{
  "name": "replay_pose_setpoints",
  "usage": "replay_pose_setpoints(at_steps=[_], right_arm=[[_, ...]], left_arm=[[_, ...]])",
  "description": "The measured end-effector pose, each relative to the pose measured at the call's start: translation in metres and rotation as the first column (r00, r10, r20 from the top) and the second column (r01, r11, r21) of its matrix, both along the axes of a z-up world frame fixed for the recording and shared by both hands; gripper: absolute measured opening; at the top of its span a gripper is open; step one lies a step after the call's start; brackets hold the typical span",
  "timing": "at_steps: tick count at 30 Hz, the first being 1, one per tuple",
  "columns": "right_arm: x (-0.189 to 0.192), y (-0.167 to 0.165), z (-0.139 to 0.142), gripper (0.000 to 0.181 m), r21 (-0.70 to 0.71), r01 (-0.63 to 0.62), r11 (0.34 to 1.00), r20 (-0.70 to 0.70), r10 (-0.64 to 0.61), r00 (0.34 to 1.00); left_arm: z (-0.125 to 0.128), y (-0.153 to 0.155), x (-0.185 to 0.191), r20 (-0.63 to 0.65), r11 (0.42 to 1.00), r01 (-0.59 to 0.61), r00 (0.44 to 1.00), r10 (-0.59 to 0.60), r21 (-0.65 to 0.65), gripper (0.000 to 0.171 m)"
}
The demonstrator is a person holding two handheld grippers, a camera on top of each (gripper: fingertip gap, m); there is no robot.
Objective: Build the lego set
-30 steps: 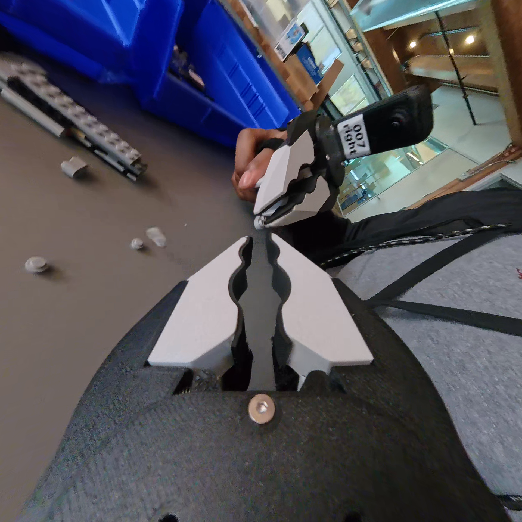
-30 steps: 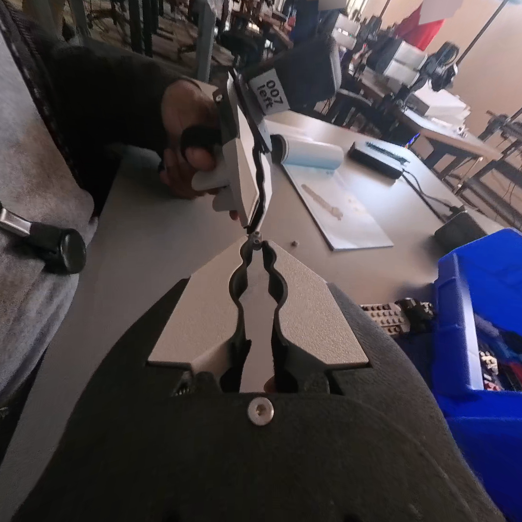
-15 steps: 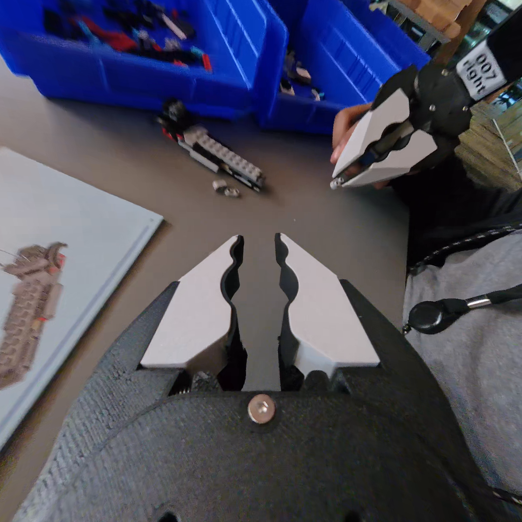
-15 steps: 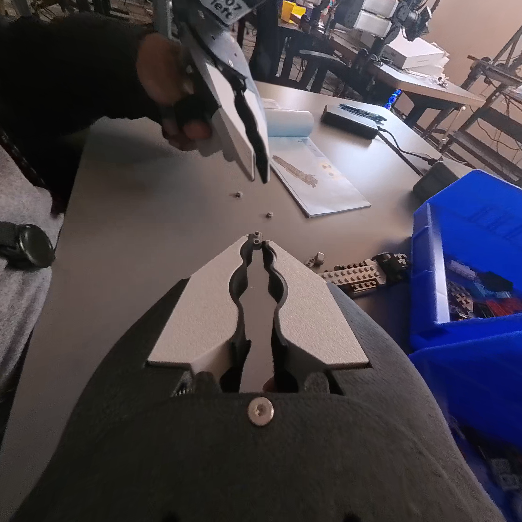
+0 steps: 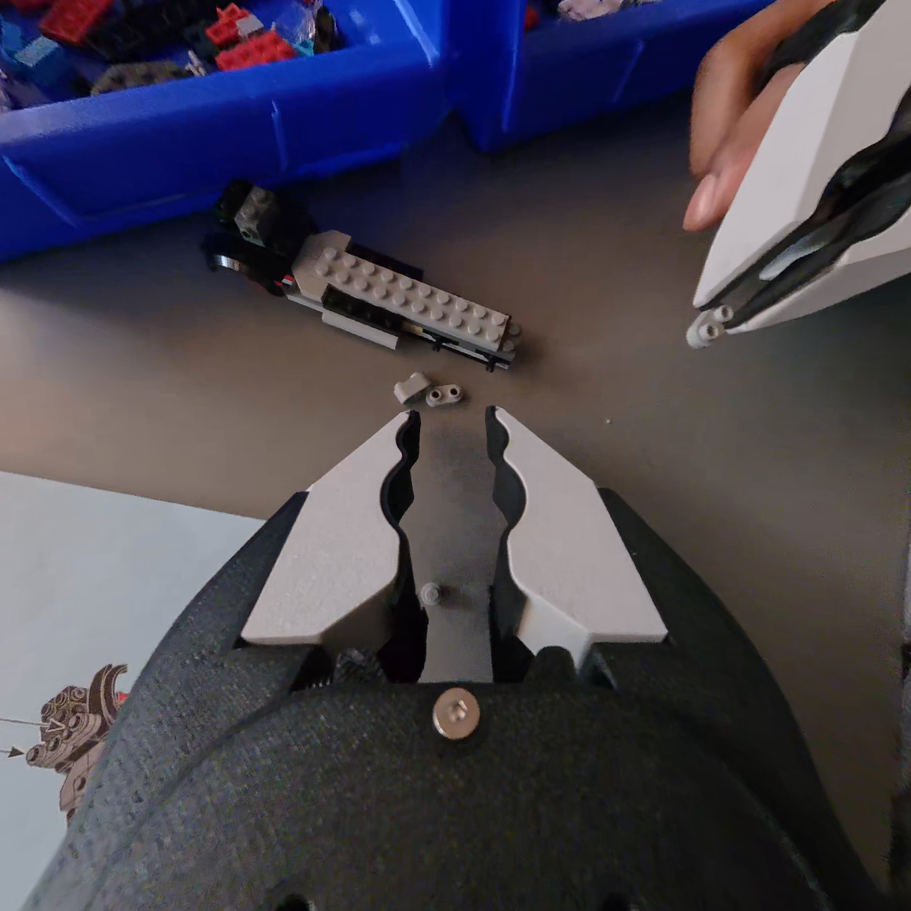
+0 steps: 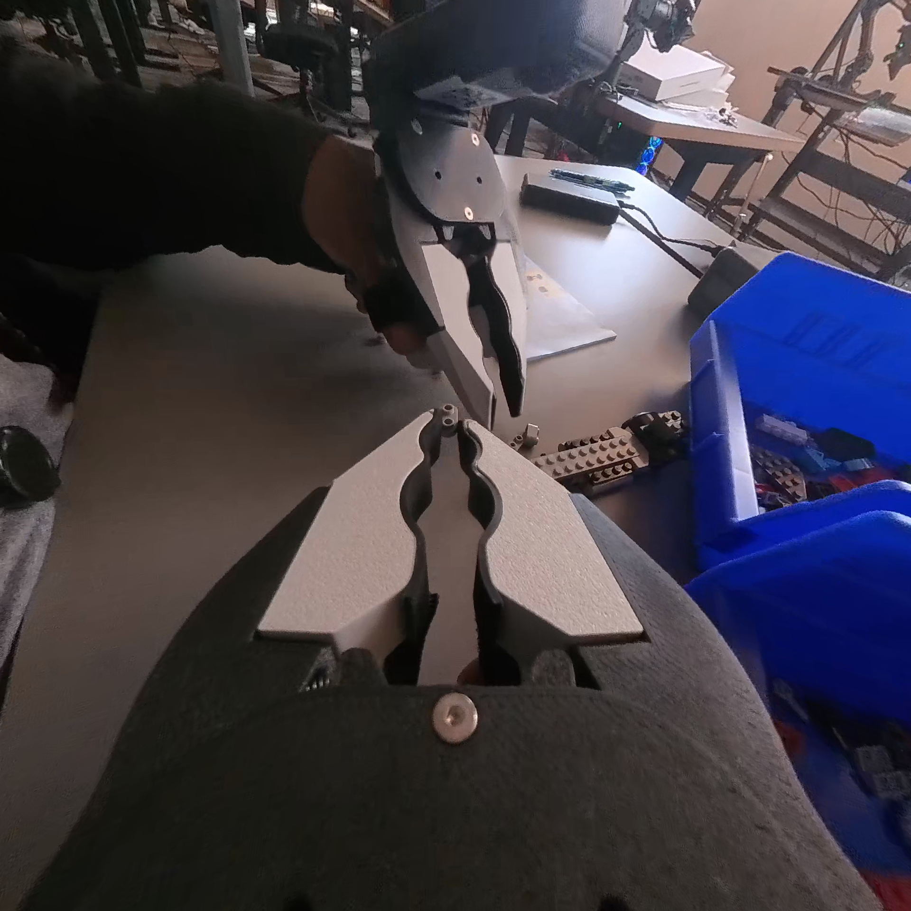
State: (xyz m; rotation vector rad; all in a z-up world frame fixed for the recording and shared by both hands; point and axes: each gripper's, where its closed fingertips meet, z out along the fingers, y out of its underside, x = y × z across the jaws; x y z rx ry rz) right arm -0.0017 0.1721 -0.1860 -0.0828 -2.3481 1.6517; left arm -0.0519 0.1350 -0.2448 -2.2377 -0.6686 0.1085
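The right gripper (image 6: 447, 423) pinches a tiny grey two-hole piece (image 5: 709, 326) at its very tips, above the dark table (image 5: 641, 468). The left gripper (image 5: 452, 416) hangs empty with jaws parted over two loose grey bits (image 5: 434, 391), just near of the half-built grey-and-black model (image 5: 374, 296). Blue bins (image 5: 222, 123) of spare bricks stand at the far edge; an instruction sheet (image 5: 98, 567) lies at the left. The small piece looks light, rigid and easily flicked away, best nipped across its flat sides. The model's underside, its black far end and the bins' contents are hard to make out.
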Motion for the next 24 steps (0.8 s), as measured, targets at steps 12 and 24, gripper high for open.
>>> replay_pose_setpoints(at_steps=[12,24], right_arm=[[0.002,0.005,0.005,0.007,-0.03,-0.003,1.0,0.002,0.003,1.0],[0.001,0.006,0.005,0.007,-0.037,-0.004,0.999,0.015,0.005,1.0]], left_arm=[[-0.008,0.014,0.006,-0.026,0.997,0.069,0.997,-0.07,-0.045,0.03],[-0.01,0.014,0.003,-0.088,0.99,0.124,0.988,-0.13,-0.07,0.023]])
